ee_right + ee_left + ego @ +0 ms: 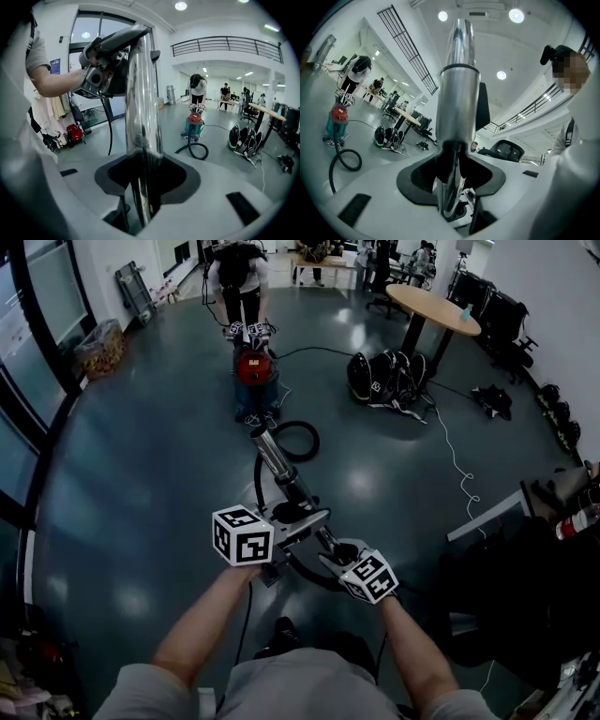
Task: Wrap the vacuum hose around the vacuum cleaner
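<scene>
Both hands are on it: the left hand-held gripper (451, 187) is clamped on the shiny metal tube (458, 93). The right hand-held gripper (143, 190) grips the same tube just behind the left one. The tube's near end is lost under the two grippers, and where the black hose (316, 440) joins it cannot be made out. The tube is round, smooth and mirror-bright, narrowing past a collar beyond the left jaws. Ahead of its tip the hose lies looped on the glossy grey floor (141, 446). Well beyond stands the vacuum cleaner (254, 369), a red-topped canister partly covered by another person (239, 273) bending over it.
</scene>
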`<state>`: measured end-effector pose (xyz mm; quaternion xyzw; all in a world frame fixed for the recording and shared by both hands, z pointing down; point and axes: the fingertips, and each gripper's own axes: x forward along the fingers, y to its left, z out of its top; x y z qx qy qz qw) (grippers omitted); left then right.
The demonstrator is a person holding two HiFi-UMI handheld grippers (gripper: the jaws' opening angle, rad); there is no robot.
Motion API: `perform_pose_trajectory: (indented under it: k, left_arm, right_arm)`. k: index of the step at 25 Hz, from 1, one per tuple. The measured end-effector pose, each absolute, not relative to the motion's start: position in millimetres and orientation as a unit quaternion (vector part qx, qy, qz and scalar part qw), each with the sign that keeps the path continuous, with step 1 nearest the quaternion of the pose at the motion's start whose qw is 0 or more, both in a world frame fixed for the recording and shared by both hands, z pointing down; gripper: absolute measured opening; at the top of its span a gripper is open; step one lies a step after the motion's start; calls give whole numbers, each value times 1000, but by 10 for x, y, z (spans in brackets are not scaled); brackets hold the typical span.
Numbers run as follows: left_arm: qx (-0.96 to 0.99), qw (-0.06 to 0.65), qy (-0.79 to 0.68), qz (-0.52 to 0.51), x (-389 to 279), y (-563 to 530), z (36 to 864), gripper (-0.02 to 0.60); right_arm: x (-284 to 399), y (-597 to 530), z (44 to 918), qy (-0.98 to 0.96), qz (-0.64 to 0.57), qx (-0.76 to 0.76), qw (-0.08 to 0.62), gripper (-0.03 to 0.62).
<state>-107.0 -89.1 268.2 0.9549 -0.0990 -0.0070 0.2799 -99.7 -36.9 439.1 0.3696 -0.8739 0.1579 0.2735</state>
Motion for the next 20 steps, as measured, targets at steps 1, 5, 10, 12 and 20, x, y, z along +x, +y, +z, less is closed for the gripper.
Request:
perform_pose_trajectory:
  k: [1,5,10,12,20]
  left_arm:
    - [956,274,-102,-12,-1059,-958,2683,176]
    - [963,236,-128,-5,-1030,-1242,2731,203]
    - [963,192,-167,93,-1001,-1568,3074,241]
    - [960,181,-166,132,-886,-1530,3228,241]
    - [967,34,-133,214,-186,-1650,2873,239]
  right_arm:
    - [-967,-427,4387,-873,158,369,276,150]
    - [-846,-712,4341,-874,158,364,281,150]
    - [-693,-1207,4271,-883,169,343,271,147]
    - [-563,-1321,4303,-884,180,332,275,146]
    - [-182,-1944,4230,-891,183,295,292,146]
